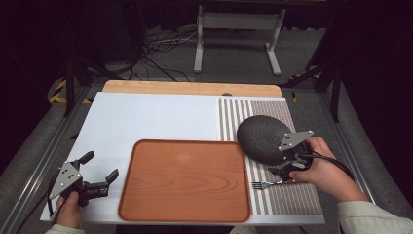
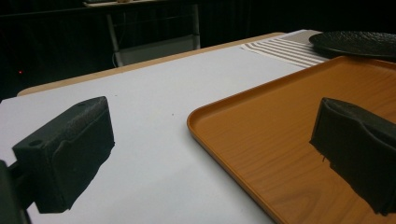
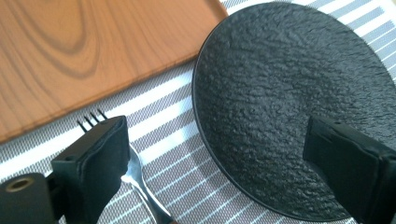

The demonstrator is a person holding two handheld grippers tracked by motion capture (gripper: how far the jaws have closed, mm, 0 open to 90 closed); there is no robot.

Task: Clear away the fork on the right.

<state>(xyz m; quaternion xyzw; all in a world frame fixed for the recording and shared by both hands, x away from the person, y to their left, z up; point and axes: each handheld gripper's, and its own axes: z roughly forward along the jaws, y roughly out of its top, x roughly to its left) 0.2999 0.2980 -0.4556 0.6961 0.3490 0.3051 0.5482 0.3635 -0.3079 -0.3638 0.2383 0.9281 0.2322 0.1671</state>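
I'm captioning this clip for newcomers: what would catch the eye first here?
The big orange wooden tray lies mid-table on the white mat. To its right, a rough black plate rests on the striped placemat, where the open right gripper hovers over a fork.

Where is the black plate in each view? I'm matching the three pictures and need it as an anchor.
High view: the black plate lies right of centre on the striped mat, beside the right gripper.
Left gripper view: it sits at the top right edge, beyond the tray.
Right gripper view: it fills the right half.
Shared landmark: the wooden tray, next to the plate.
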